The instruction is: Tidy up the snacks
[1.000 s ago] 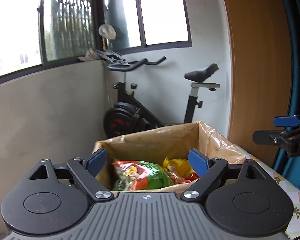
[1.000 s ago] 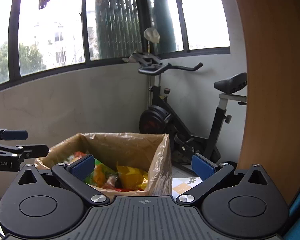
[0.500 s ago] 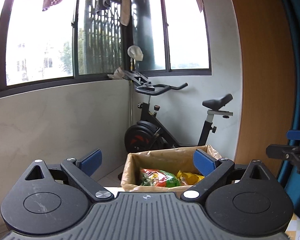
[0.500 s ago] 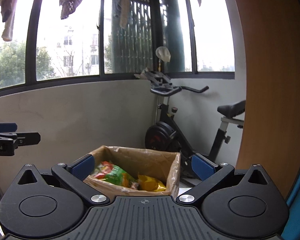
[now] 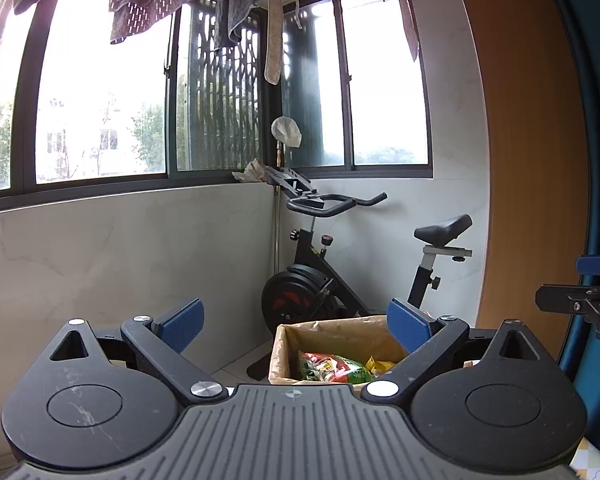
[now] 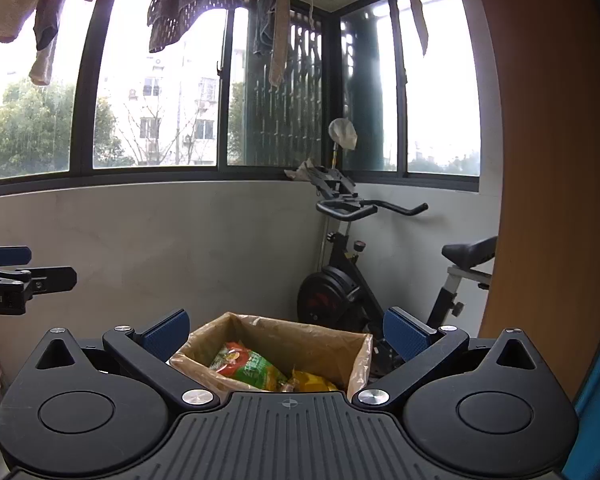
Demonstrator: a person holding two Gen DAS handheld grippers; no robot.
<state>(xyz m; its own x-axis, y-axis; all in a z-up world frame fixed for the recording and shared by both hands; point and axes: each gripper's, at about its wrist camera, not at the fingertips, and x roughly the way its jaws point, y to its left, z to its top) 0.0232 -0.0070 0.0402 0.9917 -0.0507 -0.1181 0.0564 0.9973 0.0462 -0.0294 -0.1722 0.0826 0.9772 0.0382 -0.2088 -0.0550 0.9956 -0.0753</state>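
Snacks lie in a box (image 6: 332, 350) lined with a thin plastic bag: a green and red pack (image 6: 246, 368) on the left side and a yellow pack (image 6: 314, 382) to its right, touching it. The box stands low in front of both grippers, near an exercise bike (image 6: 340, 288) in the corner under the windows (image 6: 152, 92). Laundry (image 6: 188, 8) hangs above. The left gripper (image 5: 296, 326) has its jaws wide apart, just opened further, with nothing between the pads. The right gripper (image 6: 286, 332) also has its jaws apart and holds nothing. Both grippers are well apart from the box and the snacks
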